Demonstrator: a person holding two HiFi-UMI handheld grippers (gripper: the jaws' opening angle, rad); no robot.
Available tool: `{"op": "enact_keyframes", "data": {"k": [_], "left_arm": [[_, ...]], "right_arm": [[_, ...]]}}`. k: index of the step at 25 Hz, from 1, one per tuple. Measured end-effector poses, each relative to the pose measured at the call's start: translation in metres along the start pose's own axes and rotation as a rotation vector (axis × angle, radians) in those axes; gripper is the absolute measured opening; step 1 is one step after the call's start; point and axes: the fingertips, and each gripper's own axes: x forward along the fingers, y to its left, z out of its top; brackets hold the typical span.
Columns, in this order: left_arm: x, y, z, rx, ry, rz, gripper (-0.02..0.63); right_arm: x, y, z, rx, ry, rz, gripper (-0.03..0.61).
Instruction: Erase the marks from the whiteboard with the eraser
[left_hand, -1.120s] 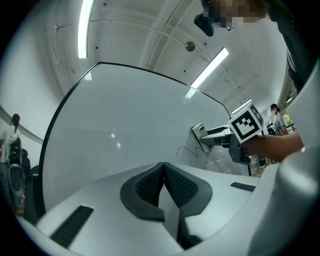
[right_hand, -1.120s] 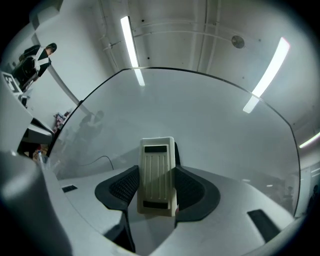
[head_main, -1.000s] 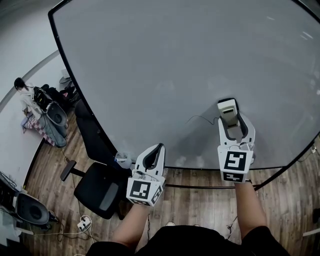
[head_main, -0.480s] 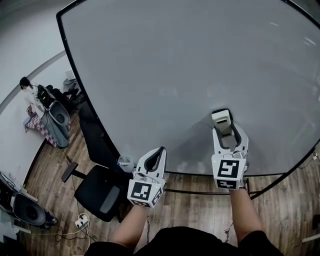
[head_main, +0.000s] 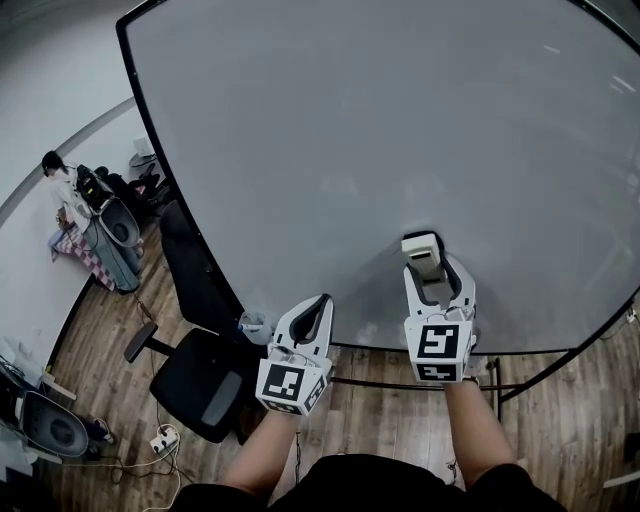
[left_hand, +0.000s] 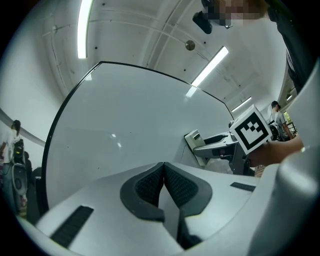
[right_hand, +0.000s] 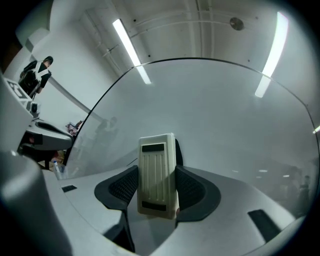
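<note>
The whiteboard (head_main: 380, 130) fills the head view, its grey surface almost bare. My right gripper (head_main: 430, 275) is shut on a cream ribbed eraser (head_main: 420, 247), whose far end is held against the board's lower part. In the right gripper view the eraser (right_hand: 156, 175) stands upright between the dark pads (right_hand: 194, 189), and a thin dark line (right_hand: 131, 161) shows on the board just to its left. My left gripper (head_main: 315, 308) hangs lower left, off the board, shut with nothing in it. In the left gripper view its pads (left_hand: 150, 185) meet, and the right gripper (left_hand: 222, 146) is at the right.
A black office chair (head_main: 200, 375) stands on the wooden floor below the board's left edge, beside a small cup (head_main: 252, 325). The board's black lower rail (head_main: 390, 380) runs under both grippers. A person (head_main: 60, 180) and bags are far left; cables and a power strip (head_main: 165, 440) lie on the floor.
My right gripper has slid the eraser left and down along the board, over where a thin line showed in the head view. The left gripper has hardly moved.
</note>
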Motion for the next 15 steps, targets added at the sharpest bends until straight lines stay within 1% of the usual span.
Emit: {"op": "enact_keyframes", "data": {"k": [4,7,11,15], "left_arm": [[-0.003,0.01,-0.003,0.004,0.006,0.013,0.019],[-0.004,0.011,-0.006,-0.004,0.012,0.021,0.019],[-0.002,0.007,-0.006,-0.009,0.01,0.021,0.02],[-0.006,0.012,-0.004,-0.007,0.01,0.036,0.018]], "right_arm": [[0.003,0.004,-0.001,0.002,-0.003,-0.02,0.253],[0.003,0.008,0.0,-0.008,-0.003,-0.007,0.253],[0.004,0.021,-0.001,-0.023,0.004,0.034,0.253],[0.011,0.055,-0.003,-0.055,0.049,0.111,0.253]]}}
